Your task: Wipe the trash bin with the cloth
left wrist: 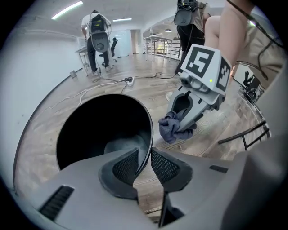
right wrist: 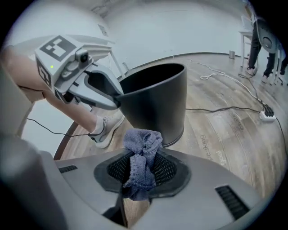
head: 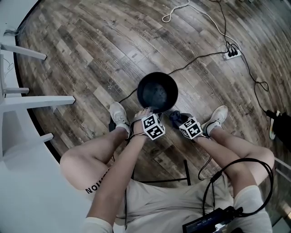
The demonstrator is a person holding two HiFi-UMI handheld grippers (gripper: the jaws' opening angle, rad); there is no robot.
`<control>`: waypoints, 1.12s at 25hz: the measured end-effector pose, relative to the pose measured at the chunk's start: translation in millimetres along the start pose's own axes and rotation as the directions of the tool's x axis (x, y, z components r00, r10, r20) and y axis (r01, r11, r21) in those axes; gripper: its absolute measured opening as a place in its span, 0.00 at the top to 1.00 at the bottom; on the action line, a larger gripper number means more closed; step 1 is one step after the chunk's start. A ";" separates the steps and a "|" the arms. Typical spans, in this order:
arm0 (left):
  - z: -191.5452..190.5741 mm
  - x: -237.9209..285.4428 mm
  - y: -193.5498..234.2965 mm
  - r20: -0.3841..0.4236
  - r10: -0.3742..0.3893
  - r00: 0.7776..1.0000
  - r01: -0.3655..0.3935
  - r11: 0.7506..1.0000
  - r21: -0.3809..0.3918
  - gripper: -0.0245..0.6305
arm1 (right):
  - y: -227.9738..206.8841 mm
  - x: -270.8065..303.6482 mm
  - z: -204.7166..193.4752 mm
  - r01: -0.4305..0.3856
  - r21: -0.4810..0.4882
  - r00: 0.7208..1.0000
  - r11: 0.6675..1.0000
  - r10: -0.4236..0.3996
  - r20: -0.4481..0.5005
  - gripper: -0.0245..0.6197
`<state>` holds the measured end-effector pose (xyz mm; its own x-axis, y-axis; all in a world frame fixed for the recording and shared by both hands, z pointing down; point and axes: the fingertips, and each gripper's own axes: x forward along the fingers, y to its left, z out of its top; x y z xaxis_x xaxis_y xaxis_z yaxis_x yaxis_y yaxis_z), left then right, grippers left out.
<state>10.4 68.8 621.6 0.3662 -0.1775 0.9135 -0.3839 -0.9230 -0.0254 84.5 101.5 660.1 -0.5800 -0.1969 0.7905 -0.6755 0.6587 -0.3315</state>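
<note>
There is one bin (head: 157,92) and one cloth (right wrist: 140,157). There are two grippers: the left gripper (left wrist: 143,162) and the right gripper (right wrist: 142,173). There are two shoes: a left shoe (head: 119,113) and a right shoe (head: 219,114). One power strip (head: 232,53) lies near the far right edge of the floor (head: 91,54). Two more people stand beyond: one person (left wrist: 96,40) and a second person (left wrist: 192,20).

This is a large open lab or studio hall, with a grey-brown wood-plank floor (head: 91,54), a curved white wall (right wrist: 180,27) and long ceiling strip lights (left wrist: 67,10). Black cables (head: 200,57) trail to a white power strip (head: 232,53), and people wearing equipment (left wrist: 96,36) stand farther off.
</note>
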 end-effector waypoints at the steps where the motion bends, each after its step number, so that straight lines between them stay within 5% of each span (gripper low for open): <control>1: 2.6 1.1 -1.3 -0.002 0.005 1.000 -0.005 1.000 -0.026 0.81 | 0.0 -6.7 3.9 0.002 0.011 1.000 1.000 -0.002 0.016 0.80; 6: 21.7 4.9 -5.4 0.045 0.018 0.999 -0.013 0.994 -0.105 0.82 | 1.1 -35.3 32.0 -0.007 0.017 0.996 1.000 0.006 0.092 0.80; 10: 26.7 -0.1 -14.5 0.082 -0.019 0.996 0.019 1.000 0.000 0.80 | 8.6 -50.0 49.9 -0.032 0.016 0.991 0.999 0.030 0.127 0.80; 16: 0.5 -9.9 -7.8 0.031 0.001 1.000 -0.005 0.988 0.154 0.78 | 24.9 -54.1 64.2 -0.042 0.056 0.986 0.998 0.033 0.161 0.80; 28: -5.9 -5.3 1.3 0.042 -0.023 0.999 0.015 0.981 0.194 0.80 | 19.9 -22.2 60.3 -0.030 0.049 0.994 0.998 0.025 0.107 0.80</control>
<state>2.9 70.6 619.1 0.4103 -0.1699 0.8960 -0.2065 -0.9743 -0.0902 56.5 75.3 604.9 -0.6419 -0.2569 0.7225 -0.6792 0.6278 -0.3803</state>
